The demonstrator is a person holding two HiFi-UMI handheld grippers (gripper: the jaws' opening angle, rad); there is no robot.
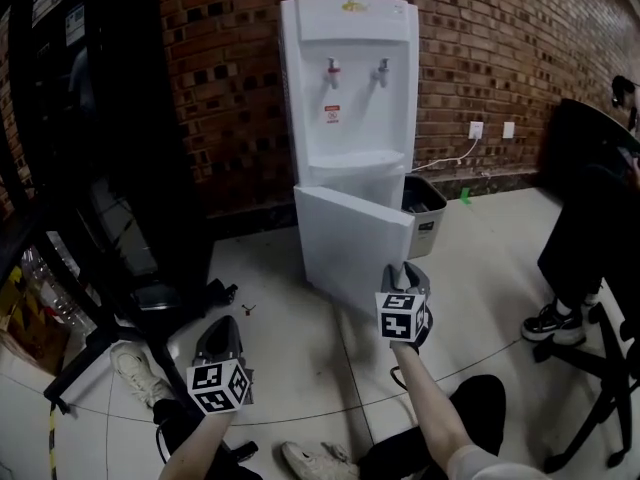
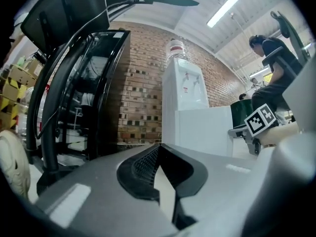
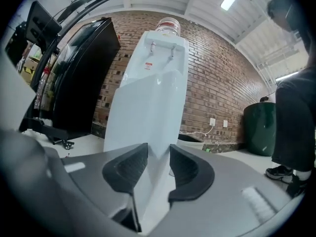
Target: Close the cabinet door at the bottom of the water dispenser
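Cabinet door hangs ajar at the water dispenser's base. Probably a light, stiff, hinged panel. Best hold is the free edge, where the right gripper's fingers pinch it. Left gripper clenched, empty.

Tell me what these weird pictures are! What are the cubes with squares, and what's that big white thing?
A person holds a pinching tool, called a gripper, in each hand; the cubes are parts of them. One picture comes from a camera on the person's head. The other two come from cameras riding on each gripper. The white thing is a water dispenser on the floor, with a bin beside it. Its cabinet door at the bottom hangs open. The right gripper pinches the door's edge. The left gripper is shut and empty.
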